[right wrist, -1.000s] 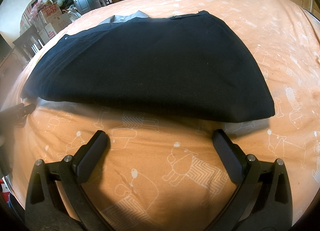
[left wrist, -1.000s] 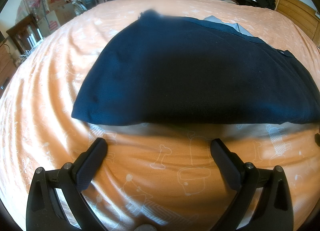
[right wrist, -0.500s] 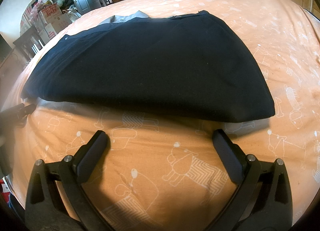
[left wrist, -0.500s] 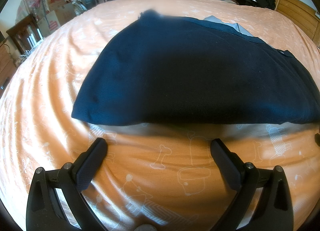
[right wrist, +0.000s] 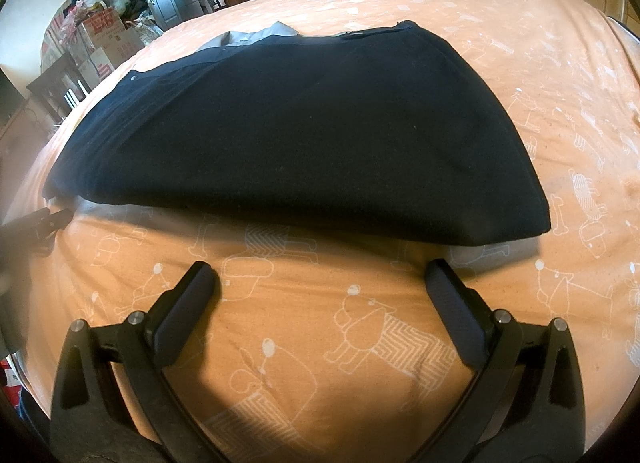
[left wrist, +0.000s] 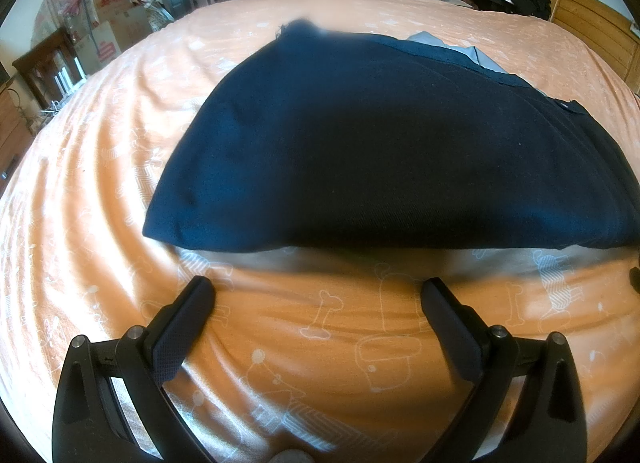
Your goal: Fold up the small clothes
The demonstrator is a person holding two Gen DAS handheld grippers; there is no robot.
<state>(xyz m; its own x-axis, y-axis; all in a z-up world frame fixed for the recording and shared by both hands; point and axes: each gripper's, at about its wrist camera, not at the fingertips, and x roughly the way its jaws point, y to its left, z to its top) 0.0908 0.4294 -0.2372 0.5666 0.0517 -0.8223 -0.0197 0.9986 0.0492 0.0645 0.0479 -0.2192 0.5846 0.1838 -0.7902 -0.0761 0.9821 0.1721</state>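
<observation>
Nothing has shifted since the earlier frames; the folded navy garment [left wrist: 392, 143] [right wrist: 304, 135] lies flat in the middle of the orange bedsheet [left wrist: 320, 343] [right wrist: 320, 343], a grey layer peeking out at its far edge; the left gripper [left wrist: 318, 295] and right gripper [right wrist: 320, 283] both stay just short of its near edge, fingers spread wide and empty; the cardboard boxes [right wrist: 108, 43] carry red print too small to read.

Navy blue garment [left wrist: 380, 151], grey lining [right wrist: 256, 35] at its edge, orange bedsheet [right wrist: 360, 343] with white cartoon outlines
</observation>
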